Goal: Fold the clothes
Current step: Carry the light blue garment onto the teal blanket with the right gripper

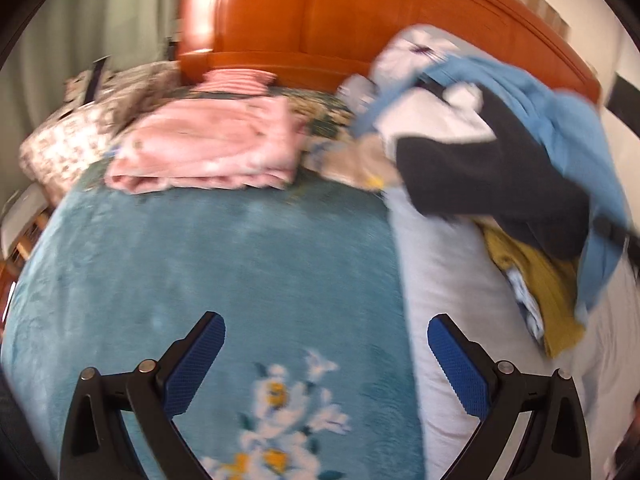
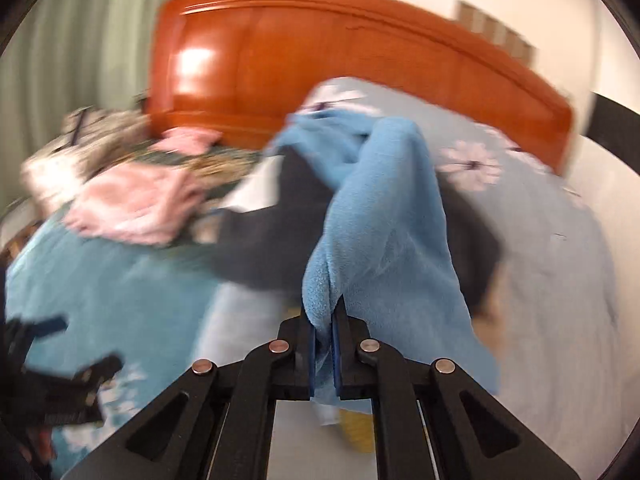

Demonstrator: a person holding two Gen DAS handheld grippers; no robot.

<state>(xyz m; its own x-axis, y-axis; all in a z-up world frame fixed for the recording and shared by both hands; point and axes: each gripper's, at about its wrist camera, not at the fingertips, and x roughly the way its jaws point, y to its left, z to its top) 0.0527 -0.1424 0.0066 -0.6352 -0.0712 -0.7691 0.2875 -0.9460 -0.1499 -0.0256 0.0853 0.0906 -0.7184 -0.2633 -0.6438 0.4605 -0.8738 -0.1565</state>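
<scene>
Pinching the light blue fleece garment [image 2: 384, 216] in my right gripper [image 2: 324, 344] (both views blurred), I hold my left gripper [image 1: 326, 364] spread wide over the teal floral blanket [image 1: 192, 264], the folded pink garments [image 1: 204, 152] lying far left.

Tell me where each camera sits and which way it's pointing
Left wrist: on the left gripper, jaws open, over the teal blanket, facing the headboard.
Right wrist: on the right gripper, jaws shut on the blue garment, facing the headboard; left gripper at lower left.
Shared: headboard, pink folded clothes, blue garment.
</scene>
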